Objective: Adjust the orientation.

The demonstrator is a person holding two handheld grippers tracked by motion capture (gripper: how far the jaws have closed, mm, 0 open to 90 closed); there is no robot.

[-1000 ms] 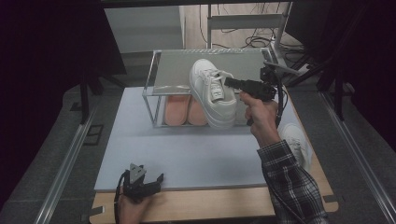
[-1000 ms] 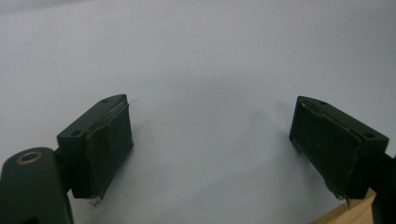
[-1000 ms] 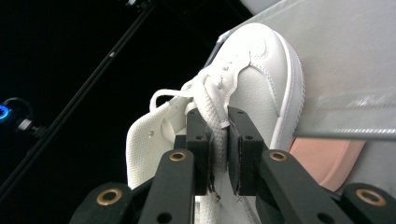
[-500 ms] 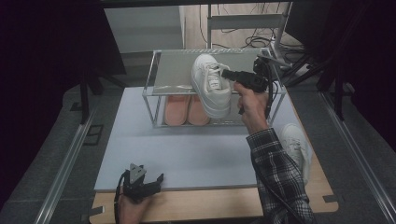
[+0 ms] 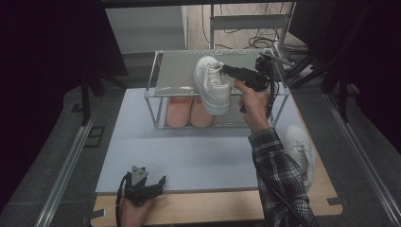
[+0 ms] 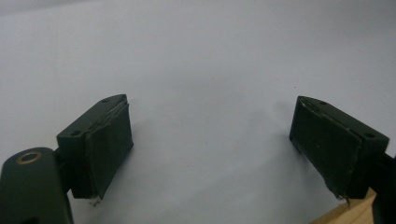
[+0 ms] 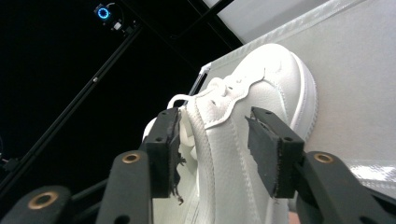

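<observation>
the white sneaker (image 5: 212,85) is seen lying on the top shelf of the metal rack (image 5: 158,75), tipped on its side, its long axis running from the near edge of the shelf toward the back, toe away; the right gripper (image 5: 228,71) is held level against its right flank, reaching in from the right, so the shoe lies straight ahead of the jaws; in the right gripper view the sneaker (image 7: 233,140) is framed by the two black pads (image 7: 273,149), the collar and side panel between them; the jaws have just been opening, and a gap is visible on each side of the leather, so the shoe is judged released rather than gripped, resting on the shelf; a pair of pink slippers (image 5: 189,111) is seen on the lower shelf, a second white sneaker (image 5: 298,149) on the table by the right forearm; the left gripper (image 5: 153,187) is parked far off at the near edge of the grey mat (image 5: 198,156); its jaws (image 6: 212,154) are spread wide over bare mat, nothing held.
</observation>
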